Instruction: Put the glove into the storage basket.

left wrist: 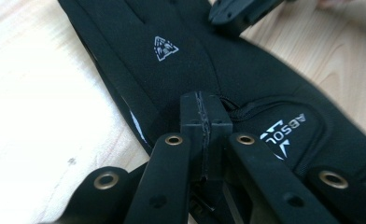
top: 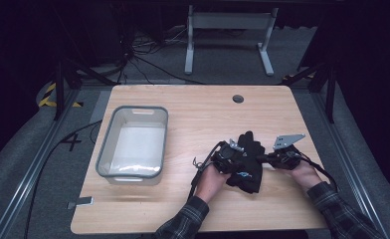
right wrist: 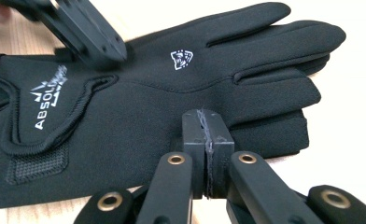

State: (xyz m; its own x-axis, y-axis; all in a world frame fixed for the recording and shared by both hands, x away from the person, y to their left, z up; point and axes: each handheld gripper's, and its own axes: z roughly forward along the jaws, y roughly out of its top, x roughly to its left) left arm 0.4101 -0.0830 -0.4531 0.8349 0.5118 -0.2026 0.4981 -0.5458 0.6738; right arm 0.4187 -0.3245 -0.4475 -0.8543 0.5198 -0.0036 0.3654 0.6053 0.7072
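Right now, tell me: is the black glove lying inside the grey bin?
No, the black glove lies on the wooden table between the two grippers, well apart from the grey bin at the left.

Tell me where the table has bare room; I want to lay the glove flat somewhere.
Bare wood lies between the clear bin and the black glove, and along the far edge by the round hole. It is crowded around the glove, where both grippers meet.

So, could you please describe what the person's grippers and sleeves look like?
Both grippers are black. The left gripper and right gripper each have two flat jaws on arms with brass-ringed holes. The right one carries a grey three-cornered plate, and black cables trail from them. The sleeves are dark plaid.
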